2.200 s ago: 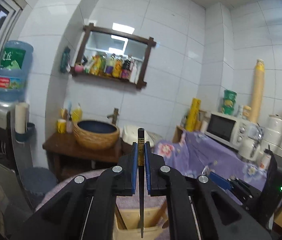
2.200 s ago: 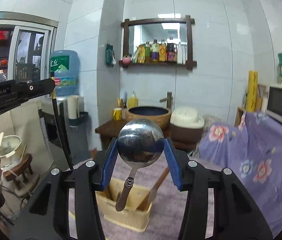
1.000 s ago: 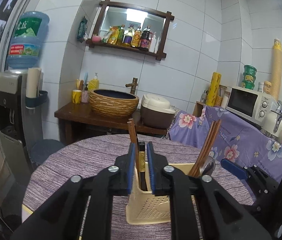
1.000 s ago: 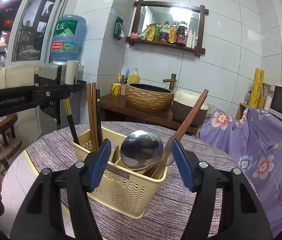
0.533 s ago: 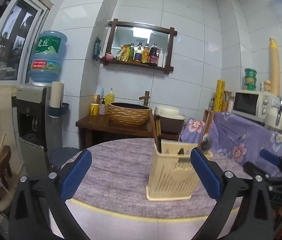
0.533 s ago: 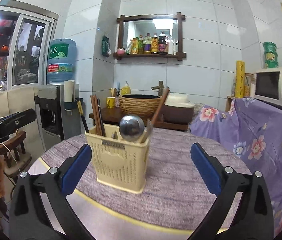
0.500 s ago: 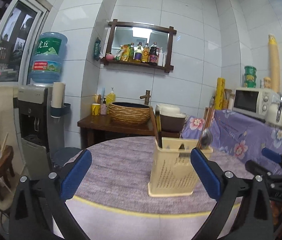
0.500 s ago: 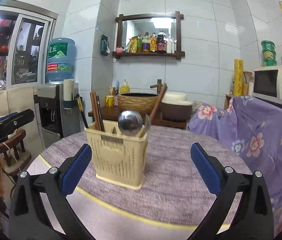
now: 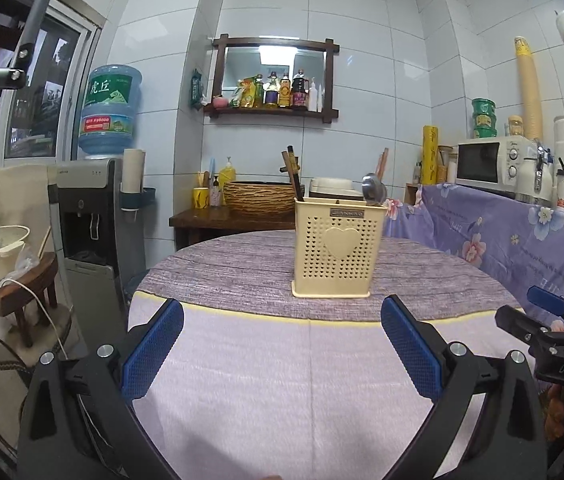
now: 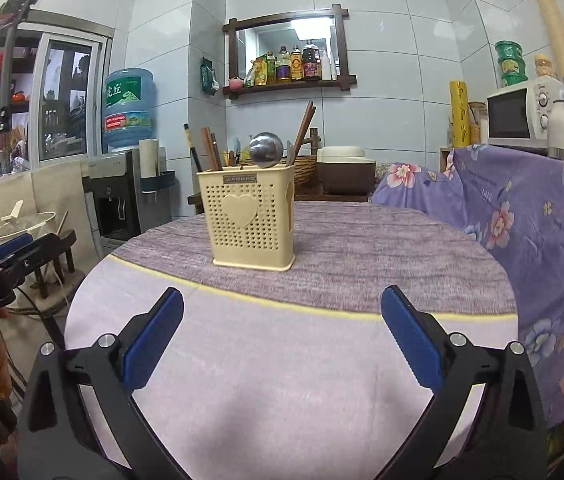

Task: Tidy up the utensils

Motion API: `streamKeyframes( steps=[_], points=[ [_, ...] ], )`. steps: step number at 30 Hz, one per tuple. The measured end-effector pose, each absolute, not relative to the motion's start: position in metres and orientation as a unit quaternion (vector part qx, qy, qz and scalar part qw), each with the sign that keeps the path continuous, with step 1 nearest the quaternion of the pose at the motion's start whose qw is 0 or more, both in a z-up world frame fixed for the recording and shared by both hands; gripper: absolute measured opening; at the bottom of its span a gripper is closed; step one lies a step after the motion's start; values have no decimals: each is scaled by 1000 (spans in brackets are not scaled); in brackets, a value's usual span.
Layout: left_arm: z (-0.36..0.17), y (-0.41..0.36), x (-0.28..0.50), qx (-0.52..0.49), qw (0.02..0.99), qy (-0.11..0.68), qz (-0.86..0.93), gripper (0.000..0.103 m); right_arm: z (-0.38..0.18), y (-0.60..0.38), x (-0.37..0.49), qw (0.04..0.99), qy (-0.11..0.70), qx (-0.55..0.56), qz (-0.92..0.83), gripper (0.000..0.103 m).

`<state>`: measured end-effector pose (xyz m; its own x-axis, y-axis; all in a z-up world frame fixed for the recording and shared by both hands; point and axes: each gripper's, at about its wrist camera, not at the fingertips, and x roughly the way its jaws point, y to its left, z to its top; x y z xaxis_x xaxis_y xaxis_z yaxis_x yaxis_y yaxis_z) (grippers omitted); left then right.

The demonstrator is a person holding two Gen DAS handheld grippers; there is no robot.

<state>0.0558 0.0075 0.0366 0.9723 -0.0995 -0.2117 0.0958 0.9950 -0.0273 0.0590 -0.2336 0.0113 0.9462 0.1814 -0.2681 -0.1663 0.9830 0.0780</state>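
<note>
The cream holder is standing upright on the far half of the round table, on the purple woven cloth, and it is looking full: dark chopsticks are leaning out of its left compartment, while a steel ladle and brown wooden handles are poking up from the right side. Its perforated wall is carrying a raised heart and a small nameplate near the rim. Every utensil's long axis is running close to vertical, tipped a little outward. From the left gripper the holder is sitting straight ahead and slightly right of centre; from the right gripper it is lying ahead and left of centre, so neither looks clearly nearer. Both grippers are hovering over the pale near part of the table, well apart from the holder, with their blue pads spread wide and nothing between them. No loose utensil is showing on the table, so the sorting is probably finished; any further move would mean reaching forward and down over the rim.
</note>
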Motion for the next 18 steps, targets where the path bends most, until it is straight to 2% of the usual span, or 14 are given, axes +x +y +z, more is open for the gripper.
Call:
streamKeyframes(
  steps=[10, 18],
  points=[
    [26, 4, 18, -14, 995, 92, -46, 98, 9, -213, 7, 989, 103, 3, 107, 97],
    [24, 5, 12, -16, 996, 82, -39, 98, 16, -208, 4, 990, 96, -10, 106, 97]
  ],
)
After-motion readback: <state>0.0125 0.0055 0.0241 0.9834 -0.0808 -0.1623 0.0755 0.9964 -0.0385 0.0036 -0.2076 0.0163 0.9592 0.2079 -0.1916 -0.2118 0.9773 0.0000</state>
